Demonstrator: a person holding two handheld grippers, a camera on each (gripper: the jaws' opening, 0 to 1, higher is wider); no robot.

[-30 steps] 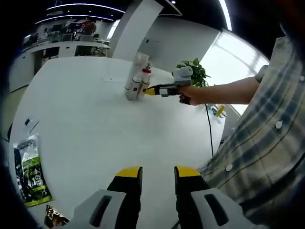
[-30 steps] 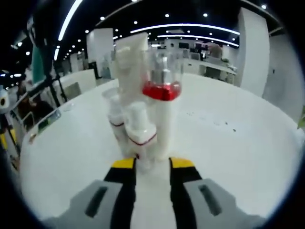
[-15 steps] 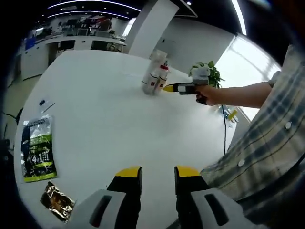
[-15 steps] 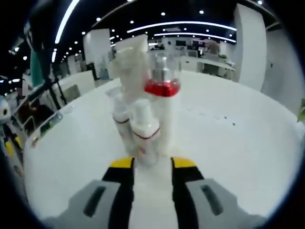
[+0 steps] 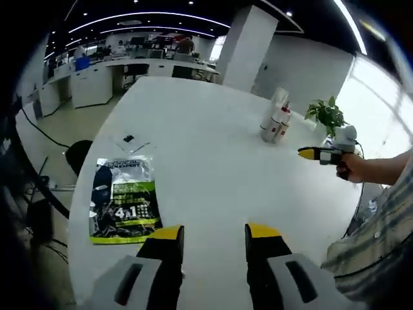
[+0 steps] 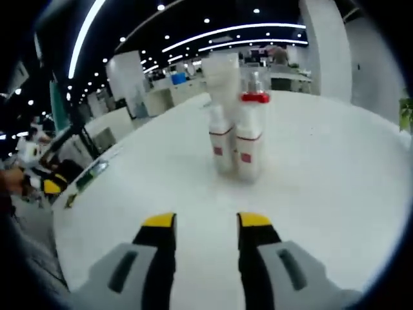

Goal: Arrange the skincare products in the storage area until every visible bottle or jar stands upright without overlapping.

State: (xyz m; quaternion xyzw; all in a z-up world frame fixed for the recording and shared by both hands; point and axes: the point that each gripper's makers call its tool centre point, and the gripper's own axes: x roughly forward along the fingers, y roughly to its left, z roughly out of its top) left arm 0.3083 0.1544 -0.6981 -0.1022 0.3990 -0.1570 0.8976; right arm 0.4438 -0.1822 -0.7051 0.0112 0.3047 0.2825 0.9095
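A wide white tabletop [image 5: 213,148] fills an open-plan office scene. In the left gripper view, the left claw [image 5: 213,234] hangs low over the near part of the tabletop with its yellow-tipped jaws apart and nothing between them. Just beside it, toward the tabletop's edge, lies a flat green, black and silver printed packet [image 5: 121,200]. Far across the surface stands a tight cluster of white skincare bottles [image 5: 275,123], all upright and touching one another, with a leafy green potted plant [image 5: 328,115] behind them. To the side of that cluster, a person's hand [image 5: 353,169] holds the right claw [image 5: 303,154], which is apart from the bottles. In the right gripper view, the right claw [image 6: 206,223] has its yellow-tipped jaws apart and empty, aimed at the same cluster of white skincare bottles [image 6: 235,129] standing upright some way ahead. A tall white tube [image 6: 221,81] rises at the back, and a red-collared bottle with a clear cap [image 6: 253,129] stands in front beside a shorter white bottle [image 6: 221,143].
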